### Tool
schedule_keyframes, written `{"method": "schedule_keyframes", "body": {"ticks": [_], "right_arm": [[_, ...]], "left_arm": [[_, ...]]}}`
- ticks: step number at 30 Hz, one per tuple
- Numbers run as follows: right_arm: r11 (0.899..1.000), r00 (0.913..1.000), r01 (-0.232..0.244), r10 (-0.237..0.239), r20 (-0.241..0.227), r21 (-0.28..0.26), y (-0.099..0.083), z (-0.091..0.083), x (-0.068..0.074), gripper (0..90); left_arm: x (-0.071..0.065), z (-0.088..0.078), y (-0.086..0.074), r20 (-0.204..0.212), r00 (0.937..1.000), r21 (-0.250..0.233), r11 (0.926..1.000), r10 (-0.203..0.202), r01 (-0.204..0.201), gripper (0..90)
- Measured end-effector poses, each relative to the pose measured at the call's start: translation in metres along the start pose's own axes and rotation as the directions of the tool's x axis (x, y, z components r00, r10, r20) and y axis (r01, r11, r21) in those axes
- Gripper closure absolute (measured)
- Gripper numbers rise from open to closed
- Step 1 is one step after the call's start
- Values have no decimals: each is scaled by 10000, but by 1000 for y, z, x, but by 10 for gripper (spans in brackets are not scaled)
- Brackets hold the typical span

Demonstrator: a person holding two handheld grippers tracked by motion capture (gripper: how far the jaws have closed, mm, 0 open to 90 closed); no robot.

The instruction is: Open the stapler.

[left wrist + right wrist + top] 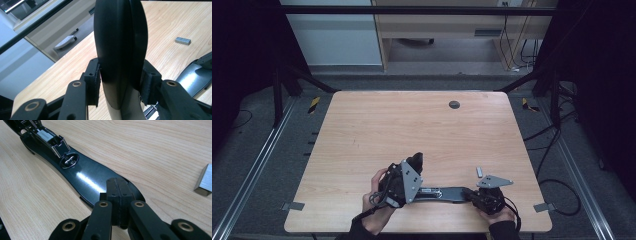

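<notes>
Stapler lay open near the table's front edge, long axis running left-right between the 2 hands. Left gripper clamped the raised lid; right gripper, pads together, pinned the base's right end. Staples sat just behind it.

Beyond the opened stapler and staple block, the table lies free.

place: lab/test bay | cues: framed wooden table, floor cables, black curtains
</notes>
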State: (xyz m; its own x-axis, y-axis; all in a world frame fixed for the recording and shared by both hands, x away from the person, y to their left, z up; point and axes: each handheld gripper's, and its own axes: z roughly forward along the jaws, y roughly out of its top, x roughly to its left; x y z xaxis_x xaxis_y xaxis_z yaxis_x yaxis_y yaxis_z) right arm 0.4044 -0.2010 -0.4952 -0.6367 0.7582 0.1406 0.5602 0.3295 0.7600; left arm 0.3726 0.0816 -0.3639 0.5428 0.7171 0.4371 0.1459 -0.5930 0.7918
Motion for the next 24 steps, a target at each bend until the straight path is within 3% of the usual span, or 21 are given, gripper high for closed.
{"method": "schedule_keyframes", "body": {"ticks": [24], "right_arm": [[10000,10000,65,-65,21,44,0,0,1,900]], "left_arm": [[23,-14,-18,-202,9965,-168,9966,-805,802,554]]}}
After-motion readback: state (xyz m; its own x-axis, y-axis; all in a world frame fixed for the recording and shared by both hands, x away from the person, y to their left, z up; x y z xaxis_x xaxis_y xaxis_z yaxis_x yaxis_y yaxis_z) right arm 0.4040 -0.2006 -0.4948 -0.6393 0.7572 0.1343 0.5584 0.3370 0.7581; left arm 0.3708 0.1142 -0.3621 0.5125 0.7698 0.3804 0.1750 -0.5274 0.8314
